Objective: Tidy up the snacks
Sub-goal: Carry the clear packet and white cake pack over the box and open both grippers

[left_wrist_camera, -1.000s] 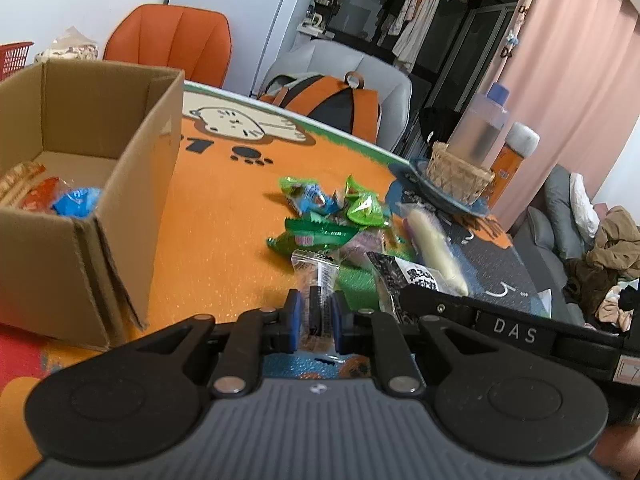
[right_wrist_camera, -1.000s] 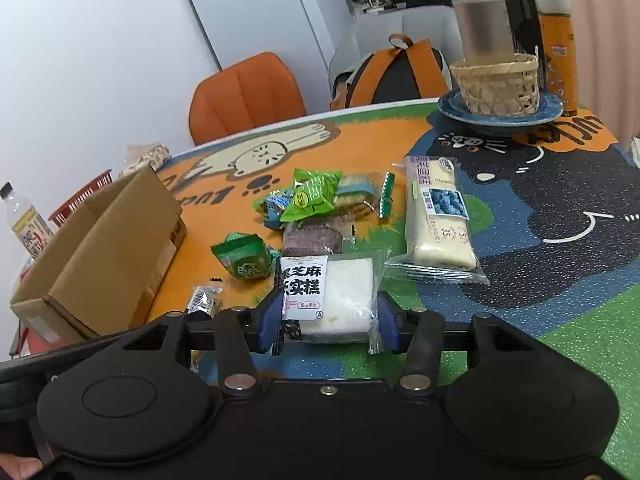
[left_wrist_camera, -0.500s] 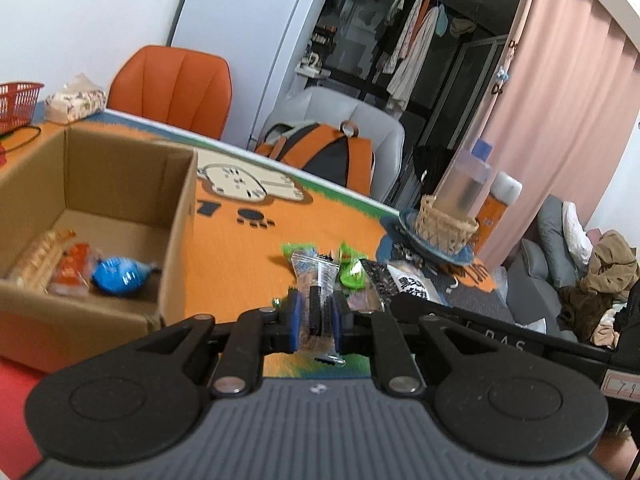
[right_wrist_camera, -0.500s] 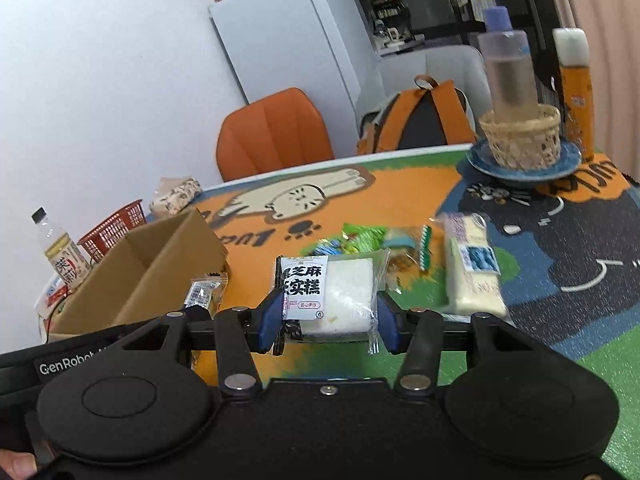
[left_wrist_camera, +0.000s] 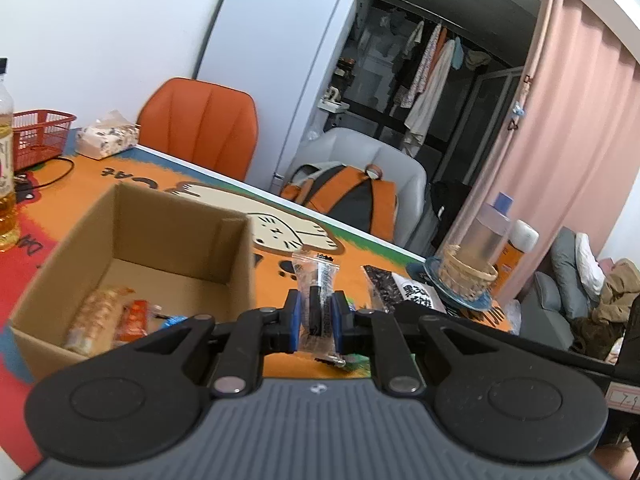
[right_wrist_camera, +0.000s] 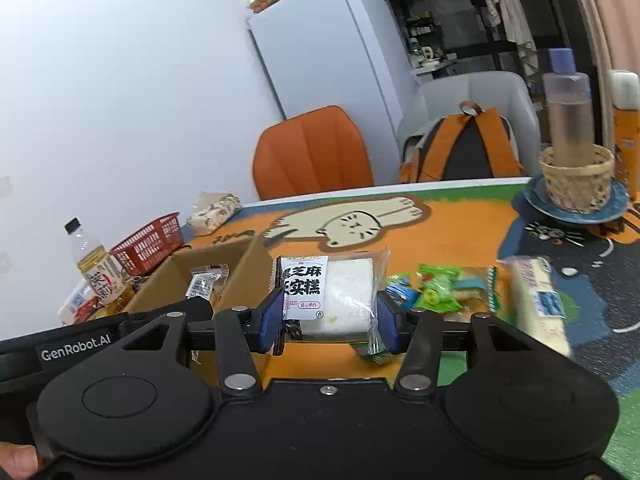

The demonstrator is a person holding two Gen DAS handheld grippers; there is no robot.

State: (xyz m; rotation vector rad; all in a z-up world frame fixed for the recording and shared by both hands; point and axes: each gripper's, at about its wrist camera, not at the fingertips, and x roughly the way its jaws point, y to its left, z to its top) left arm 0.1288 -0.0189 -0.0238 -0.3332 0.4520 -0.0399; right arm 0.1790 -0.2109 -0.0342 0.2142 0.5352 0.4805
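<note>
White wall (left_wrist_camera: pixel 100 32); white fridge (left_wrist_camera: pixel 276 64) behind orange chair (left_wrist_camera: pixel 200 128). Grey armchair (left_wrist_camera: pixel 400 168) beside it. Pink curtain (left_wrist_camera: pixel 560 140) right; clothes rack (left_wrist_camera: pixel 432 60) in dim recess. Cat-print worktop (right_wrist_camera: pixel 460 232).

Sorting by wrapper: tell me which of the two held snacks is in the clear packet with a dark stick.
The slim clear packet in the left tongs. The right tongs hold a wide white cake pack.

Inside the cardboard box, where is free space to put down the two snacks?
In the cardboard box, the floor by the far wall and right wall is bare. The near left corner is crowded with a biscuit pack and red packet. On the table, the snack pile is crowded.
</note>
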